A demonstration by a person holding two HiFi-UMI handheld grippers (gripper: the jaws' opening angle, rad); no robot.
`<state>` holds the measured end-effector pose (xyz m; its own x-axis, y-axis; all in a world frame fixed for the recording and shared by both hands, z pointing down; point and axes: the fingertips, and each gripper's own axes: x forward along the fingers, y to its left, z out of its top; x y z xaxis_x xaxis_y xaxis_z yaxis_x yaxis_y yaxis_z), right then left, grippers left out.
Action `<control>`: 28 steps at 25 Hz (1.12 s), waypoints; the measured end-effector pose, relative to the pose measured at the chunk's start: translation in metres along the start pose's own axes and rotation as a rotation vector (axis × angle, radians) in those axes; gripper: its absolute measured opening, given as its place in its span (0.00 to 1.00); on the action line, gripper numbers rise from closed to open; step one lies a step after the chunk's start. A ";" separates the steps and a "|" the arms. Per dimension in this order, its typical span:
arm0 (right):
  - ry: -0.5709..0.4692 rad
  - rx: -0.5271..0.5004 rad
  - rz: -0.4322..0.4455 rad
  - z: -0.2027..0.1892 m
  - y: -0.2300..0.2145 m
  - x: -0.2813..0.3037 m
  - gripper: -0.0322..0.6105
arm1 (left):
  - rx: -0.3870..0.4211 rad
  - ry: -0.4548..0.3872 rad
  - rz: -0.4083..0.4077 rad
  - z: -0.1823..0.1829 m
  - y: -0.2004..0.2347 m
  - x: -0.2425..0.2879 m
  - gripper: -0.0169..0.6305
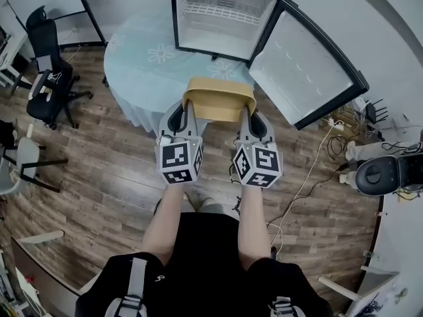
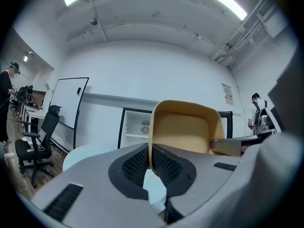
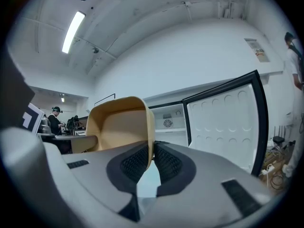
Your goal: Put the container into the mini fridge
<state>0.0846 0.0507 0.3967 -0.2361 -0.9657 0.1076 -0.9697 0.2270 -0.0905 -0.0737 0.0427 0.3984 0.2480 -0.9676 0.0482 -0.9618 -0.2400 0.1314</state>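
A tan container [image 1: 219, 100] is held in the air between two grippers, above the near edge of a round table [image 1: 142, 71] that is covered by a pale blue cloth. The left gripper [image 1: 188, 109] is closed on the container's left wall. In the left gripper view that wall is seen pinched between the dark ribbed pads [image 2: 135, 165], one pad inside the wall and one outside. The right gripper [image 1: 245, 114] is clamped in the same way on the right wall, and its pads [image 3: 167, 163] are seen pressed to either face of the thin rim in the right gripper view. The hollow inside of the container is shown in both gripper views. The mini fridge [image 1: 225, 15] is set on the far part of the table, straight ahead of the container and apart from it. Its door [image 1: 307, 68] is swung wide open to the right, and a white wire shelf [image 1: 218, 8] is seen in its white interior. A wooden floor [image 1: 99, 177] is visible below the grippers. A black office chair [image 1: 46, 78] is placed at the left of the head view, well apart from the table, and a whiteboard [image 2: 66, 106] is stood against the wall beside the fridge in the left gripper view.
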 end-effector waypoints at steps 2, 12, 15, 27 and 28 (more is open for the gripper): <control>-0.005 0.004 0.011 0.001 -0.002 -0.003 0.10 | 0.002 0.000 0.003 0.000 -0.004 -0.001 0.04; -0.023 0.013 0.030 0.005 -0.024 -0.023 0.10 | 0.006 -0.006 0.007 0.000 -0.032 -0.009 0.05; -0.027 0.016 0.026 0.005 -0.035 -0.032 0.10 | 0.007 -0.008 -0.003 -0.002 -0.046 -0.010 0.05; -0.069 0.027 0.022 0.015 -0.060 -0.062 0.11 | 0.023 -0.034 -0.042 0.007 -0.083 -0.018 0.04; -0.069 0.027 0.026 0.015 -0.059 -0.063 0.11 | 0.022 -0.034 -0.040 0.007 -0.082 -0.019 0.04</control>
<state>0.1571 0.0965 0.3807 -0.2550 -0.9663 0.0364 -0.9611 0.2491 -0.1194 -0.0001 0.0799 0.3795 0.2822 -0.9593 0.0099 -0.9538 -0.2795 0.1107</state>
